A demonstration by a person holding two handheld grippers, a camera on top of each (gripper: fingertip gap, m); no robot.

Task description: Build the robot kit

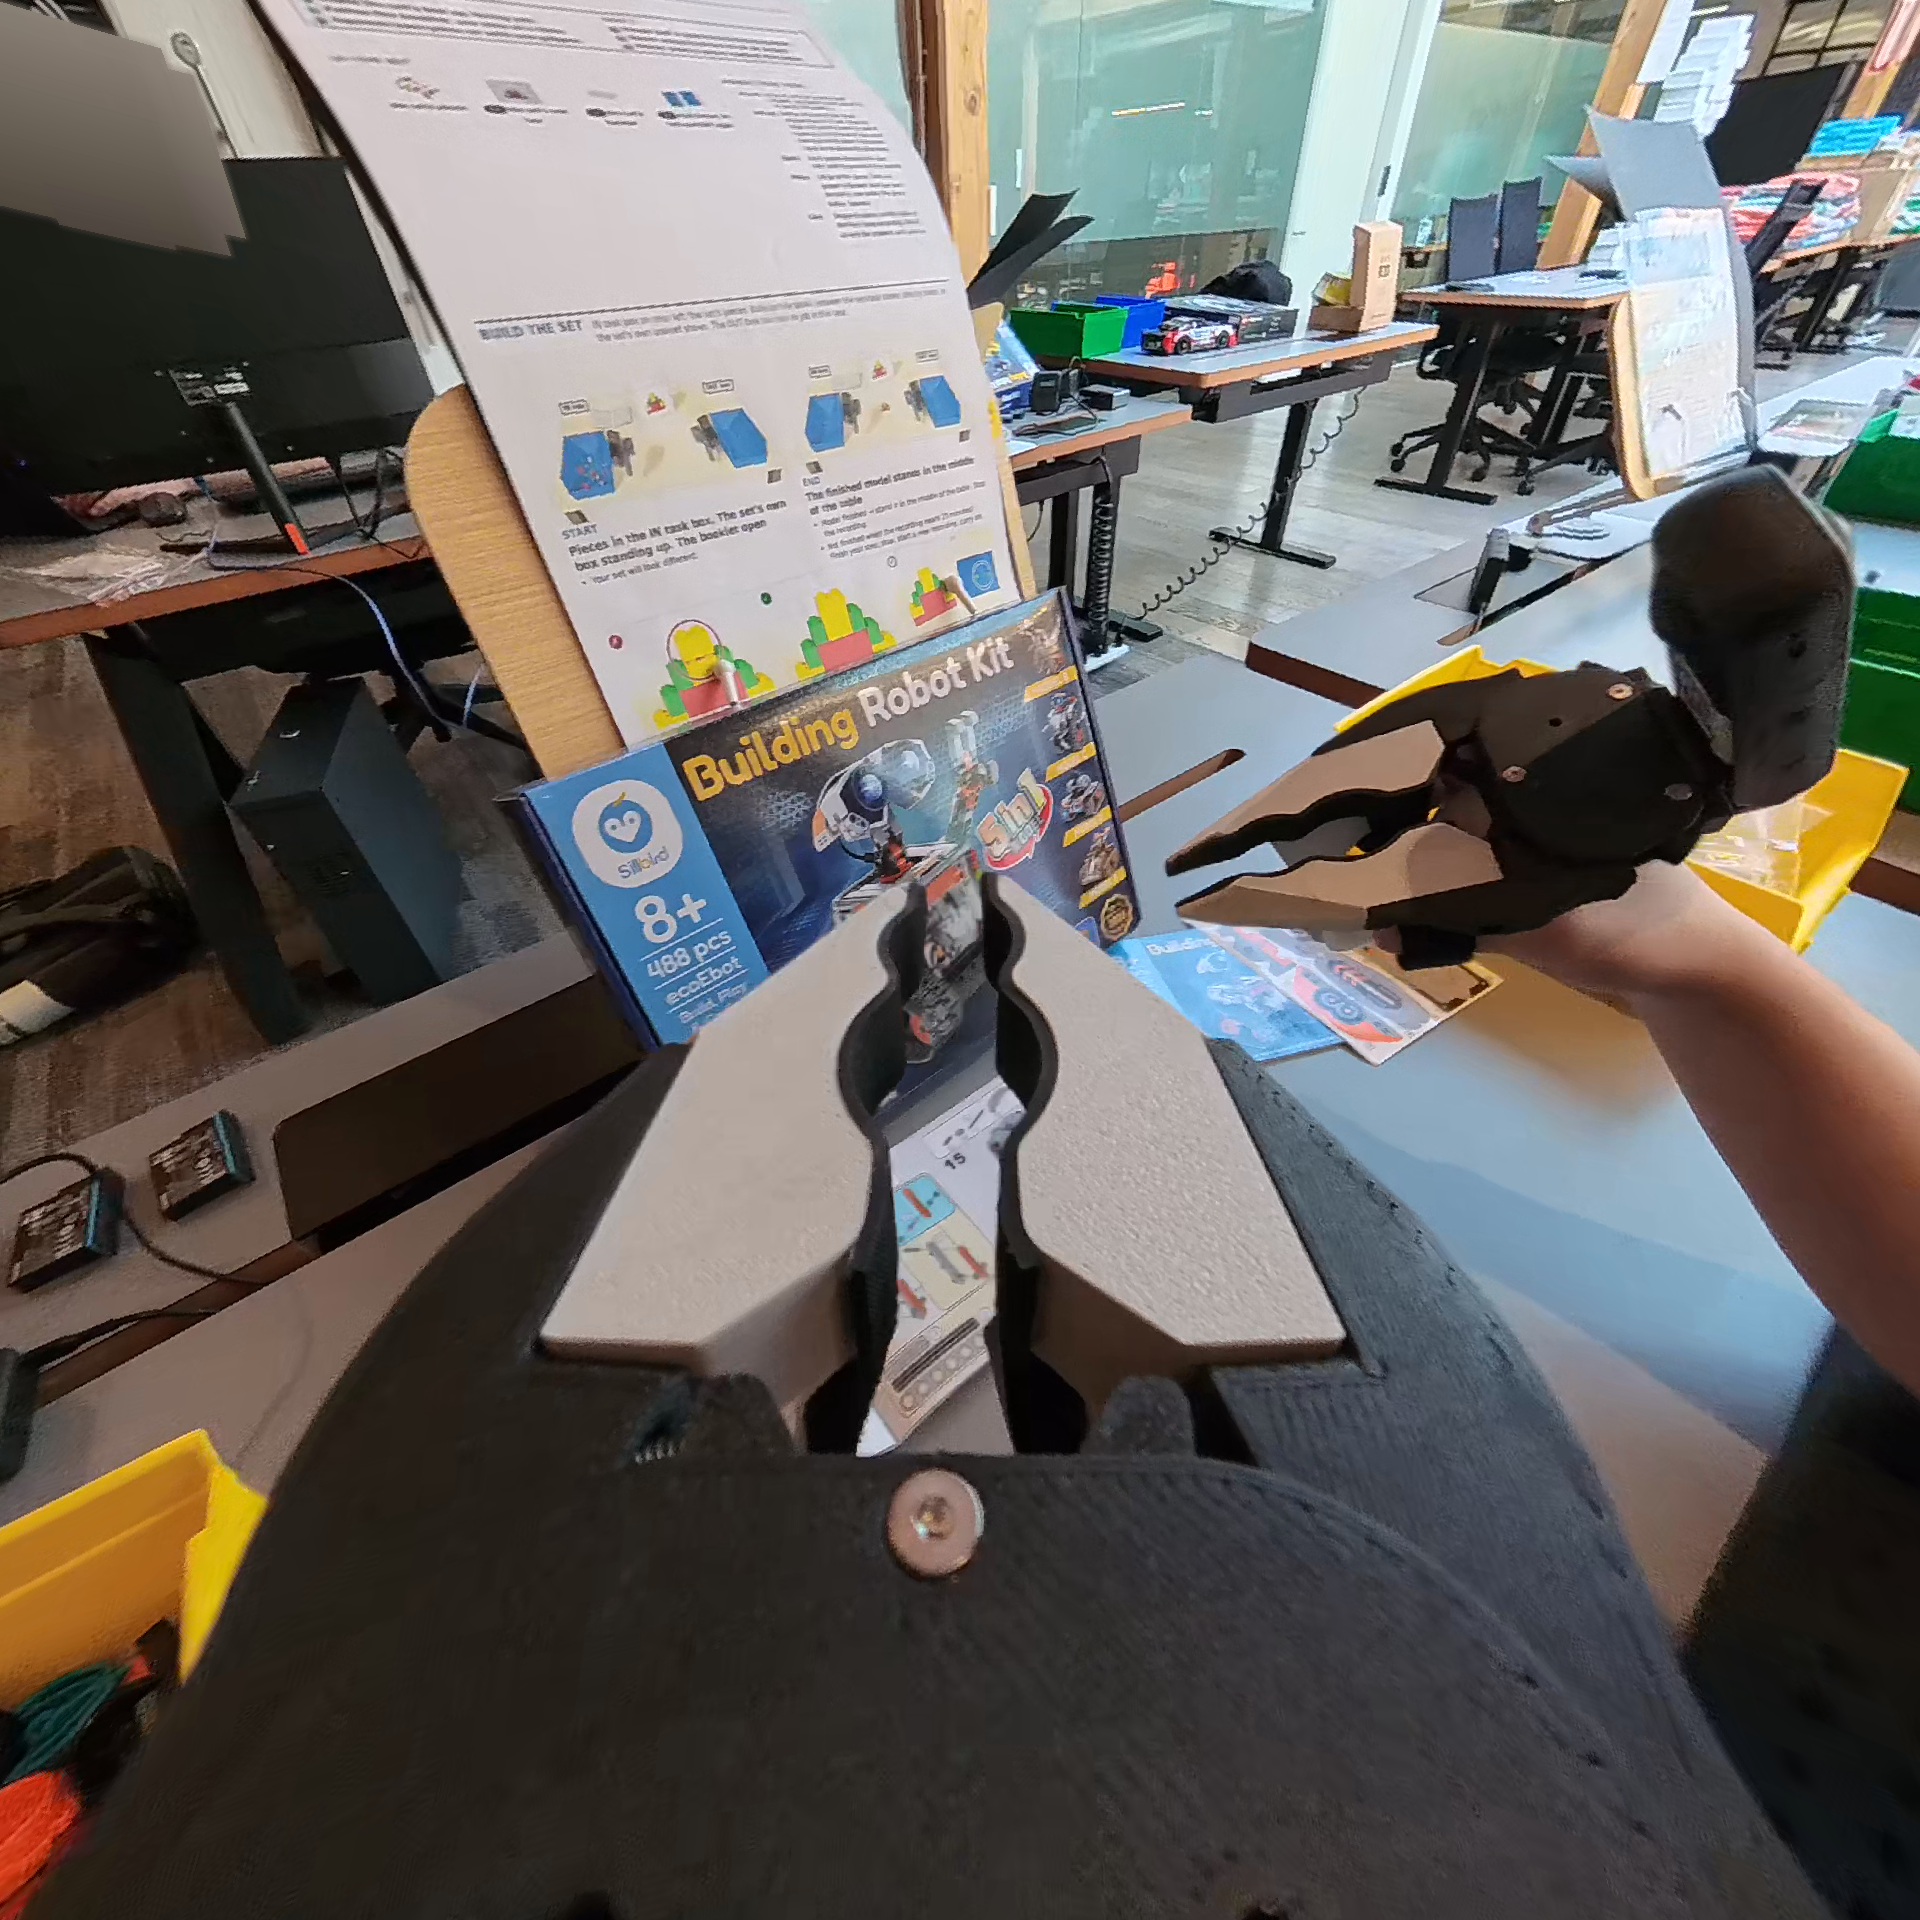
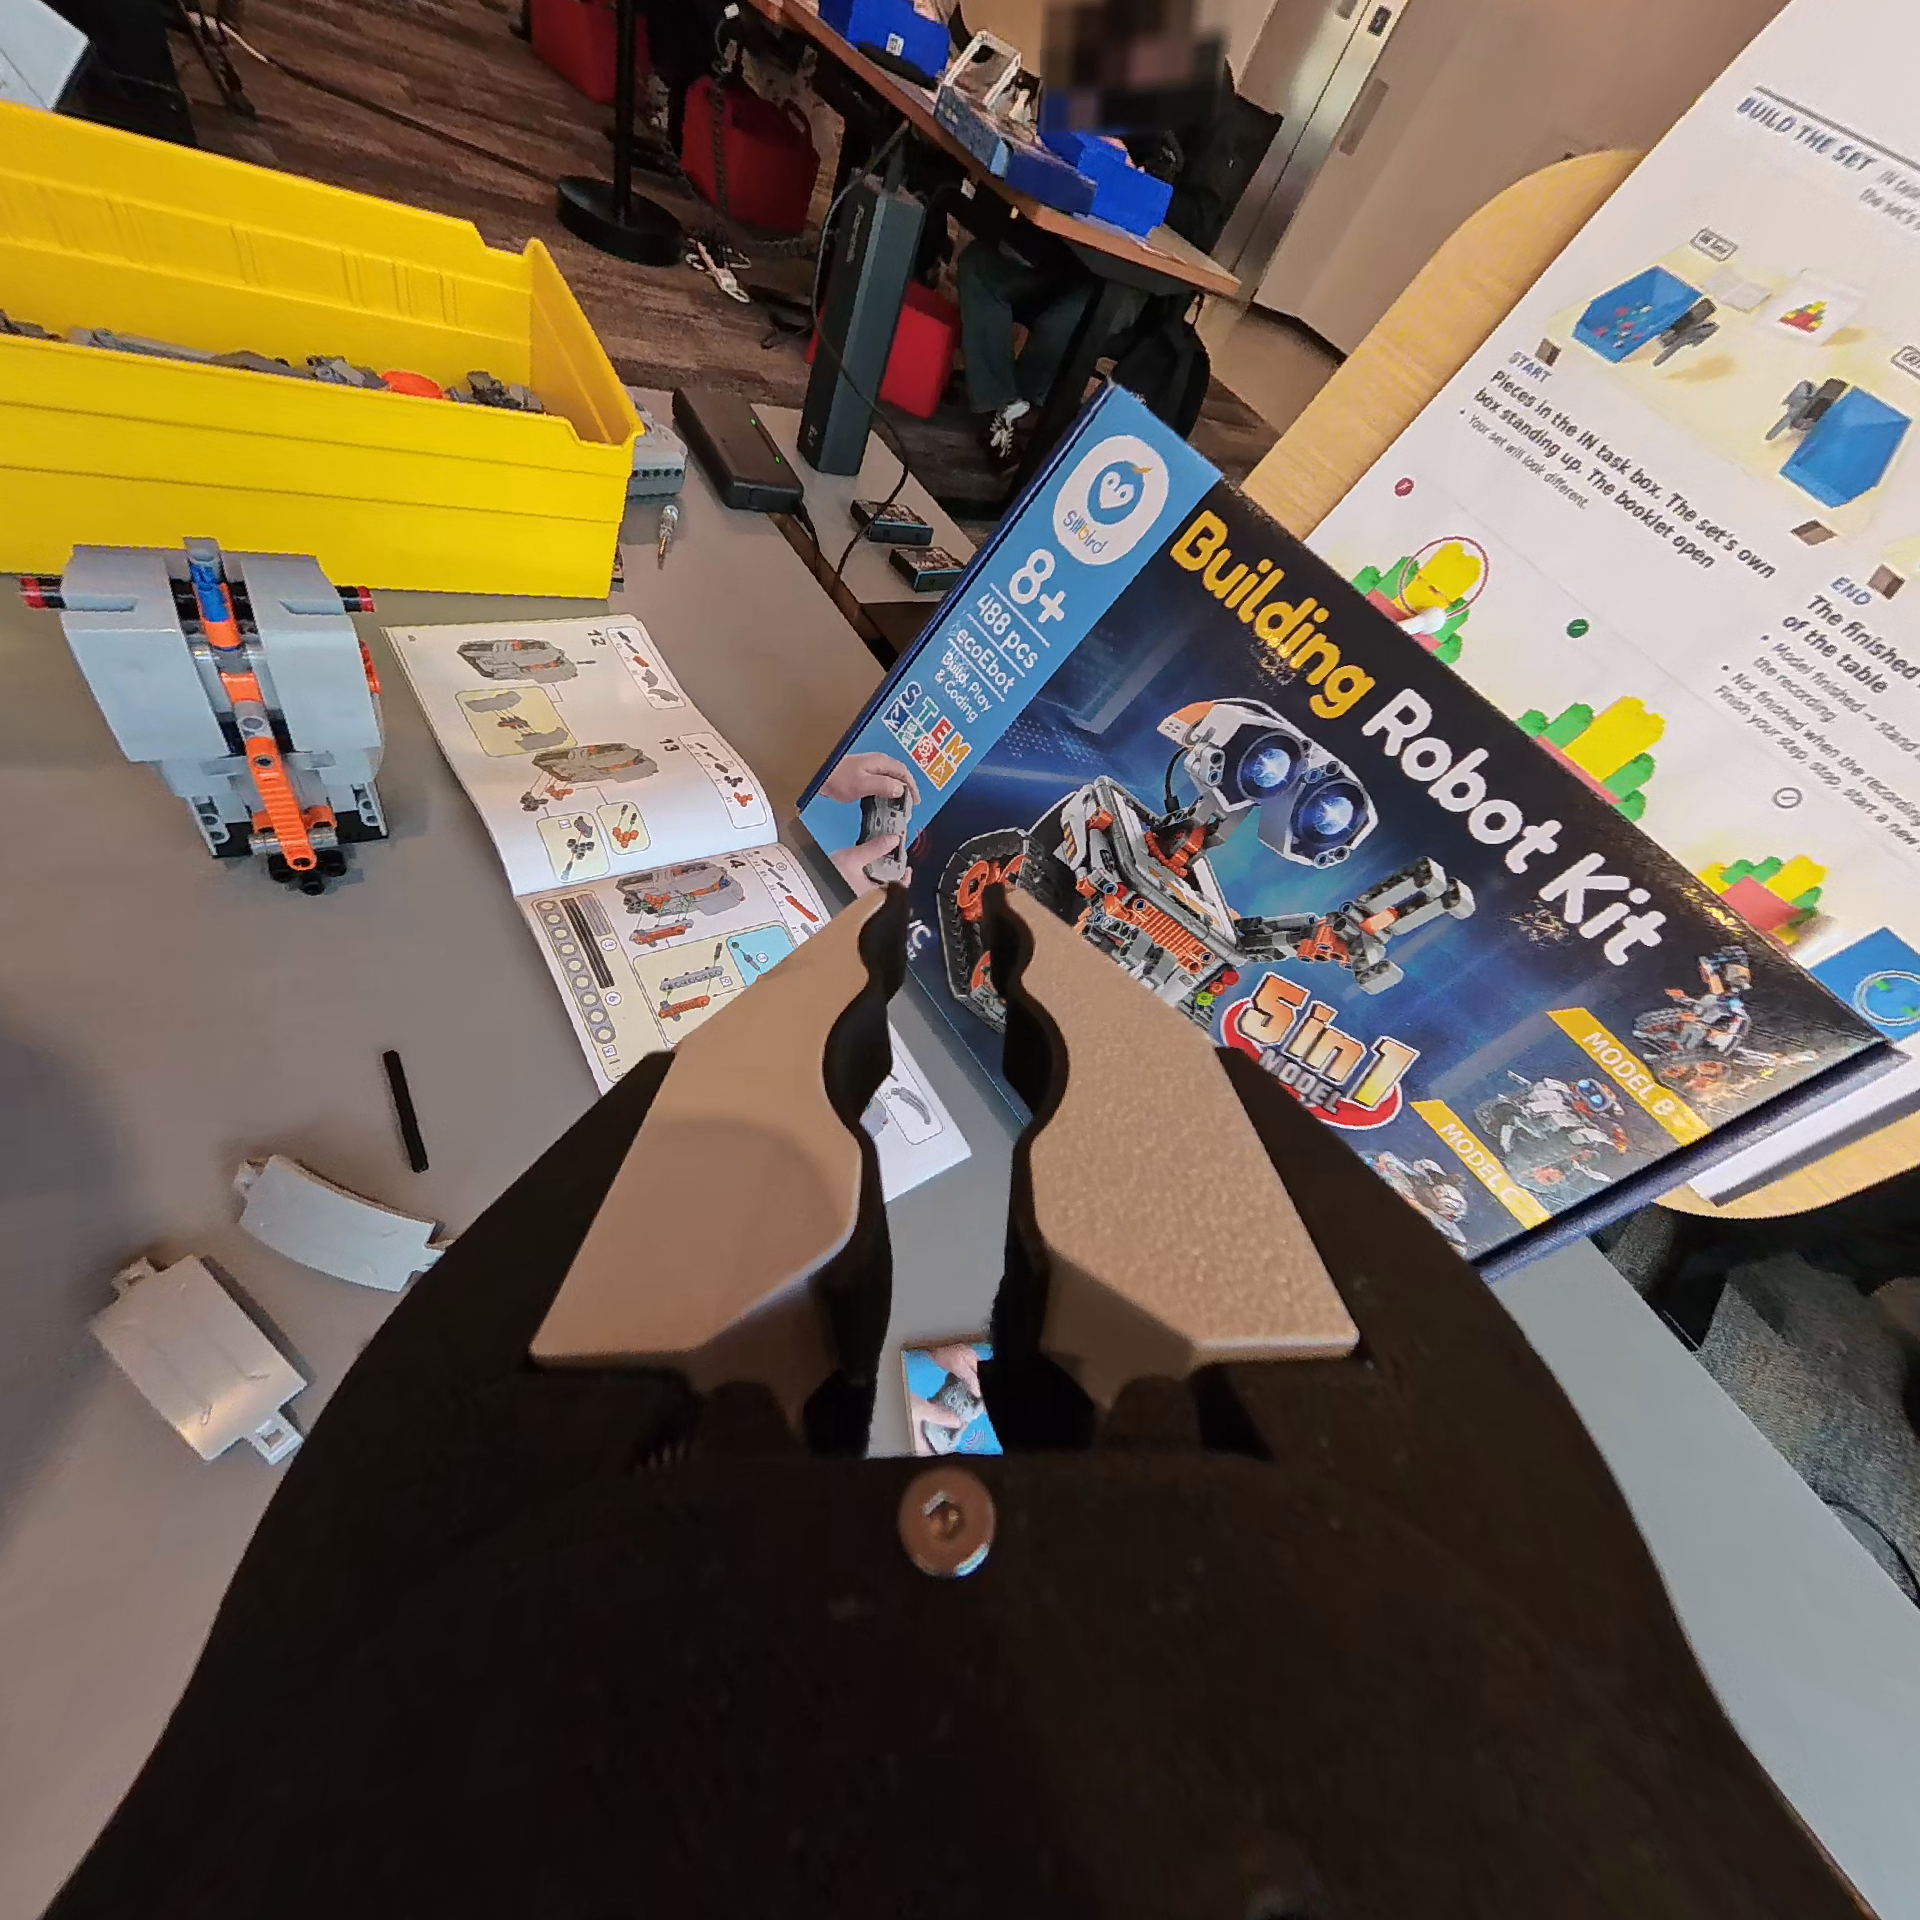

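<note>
My left gripper [image 1: 954, 894] is held above the grey table, jaws a little apart and empty, pointing at a blue kit box [image 1: 790, 831] that stands upright. An open instruction booklet [image 1: 935, 1247] shows between its fingers. My right gripper [image 1: 1184, 886] is held in a hand to the right, also slightly open and empty. In the right wrist view the right gripper [image 2: 943, 904] hovers over the booklet [image 2: 623, 790] and the box [image 2: 1351, 831]. A grey and orange part-built model [image 2: 229, 707] stands to its left, beside a black rod [image 2: 405, 1112] and two loose grey panels [image 2: 332, 1226].
A yellow bin [image 2: 312, 457] with loose parts stands at the back left. Another yellow bin [image 1: 1808, 831] sits behind the right gripper. The box leans on a wooden board carrying a large printed sheet [image 1: 707, 416]. Leaflets [image 1: 1299, 987] lie right of the box. Desks and chairs stand beyond. Spacing between my two grippers at the tips: around 15 cm. The black rod [image 2: 405, 1112] lies some 25 cm from my right tips, 30 cm from my left tips.
</note>
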